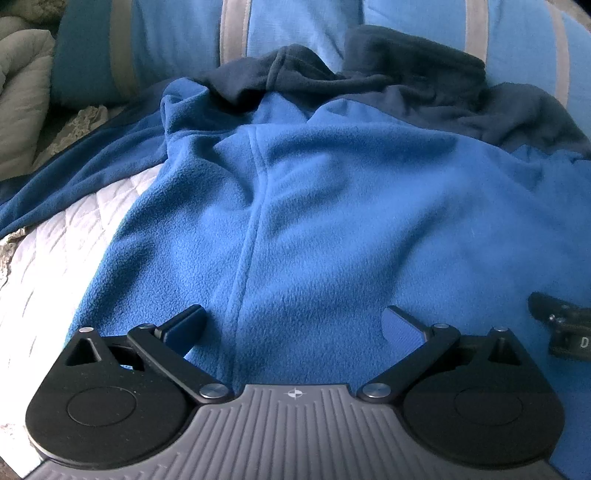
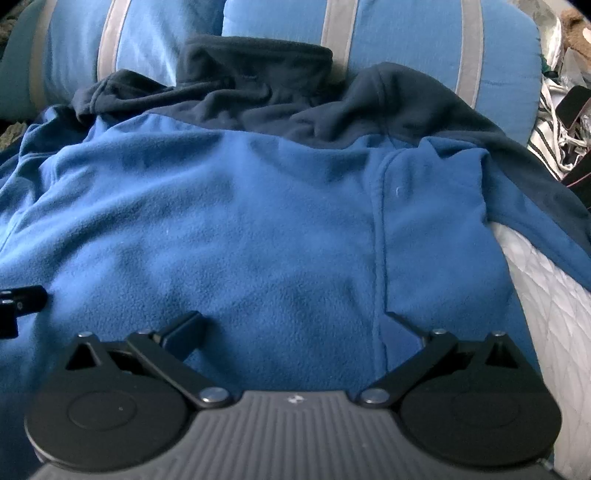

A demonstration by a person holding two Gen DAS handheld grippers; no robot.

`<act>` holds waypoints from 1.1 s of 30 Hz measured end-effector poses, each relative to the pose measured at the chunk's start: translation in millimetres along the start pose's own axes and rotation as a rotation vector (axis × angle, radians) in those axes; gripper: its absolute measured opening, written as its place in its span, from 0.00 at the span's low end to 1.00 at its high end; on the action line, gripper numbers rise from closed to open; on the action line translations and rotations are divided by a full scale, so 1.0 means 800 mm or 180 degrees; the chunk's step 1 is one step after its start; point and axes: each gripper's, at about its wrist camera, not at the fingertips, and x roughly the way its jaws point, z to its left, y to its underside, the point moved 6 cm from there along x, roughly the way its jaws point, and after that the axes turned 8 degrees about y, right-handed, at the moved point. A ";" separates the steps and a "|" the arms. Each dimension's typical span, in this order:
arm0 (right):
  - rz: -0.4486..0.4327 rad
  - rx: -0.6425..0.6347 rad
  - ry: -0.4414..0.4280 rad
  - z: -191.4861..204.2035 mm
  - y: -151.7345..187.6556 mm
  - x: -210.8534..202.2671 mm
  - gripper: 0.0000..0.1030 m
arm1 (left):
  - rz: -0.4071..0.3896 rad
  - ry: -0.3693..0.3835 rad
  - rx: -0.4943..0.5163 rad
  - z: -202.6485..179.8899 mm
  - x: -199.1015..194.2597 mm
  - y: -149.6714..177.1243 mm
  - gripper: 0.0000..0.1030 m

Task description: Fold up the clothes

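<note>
A blue fleece jacket [image 1: 332, 206] with a dark navy collar and shoulders [image 1: 413, 74] lies spread flat on a white quilted bed, collar toward the pillows. My left gripper [image 1: 293, 321] hovers open over the jacket's lower left part, beside a vertical seam [image 1: 251, 236], nothing between its fingers. In the right wrist view the same jacket [image 2: 240, 221] fills the frame, and my right gripper [image 2: 295, 325] stands open above its lower right part near a seam [image 2: 378, 240]. Each gripper's tip shows at the edge of the other's view: the right one [image 1: 554, 325], the left one [image 2: 18, 299].
Two blue pillows with grey stripes [image 2: 388, 33] lean behind the collar. White quilted bedding [image 1: 55, 251] shows at the left, and again at the right edge [image 2: 554, 295]. A beige quilt [image 1: 22, 92] sits at the far left. Striped cloth and clutter [image 2: 561, 122] lie at the far right.
</note>
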 end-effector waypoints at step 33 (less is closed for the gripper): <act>0.0000 -0.0007 0.0055 0.001 0.003 -0.005 1.00 | -0.0158 -0.0029 0.0003 -0.001 -0.001 0.001 1.00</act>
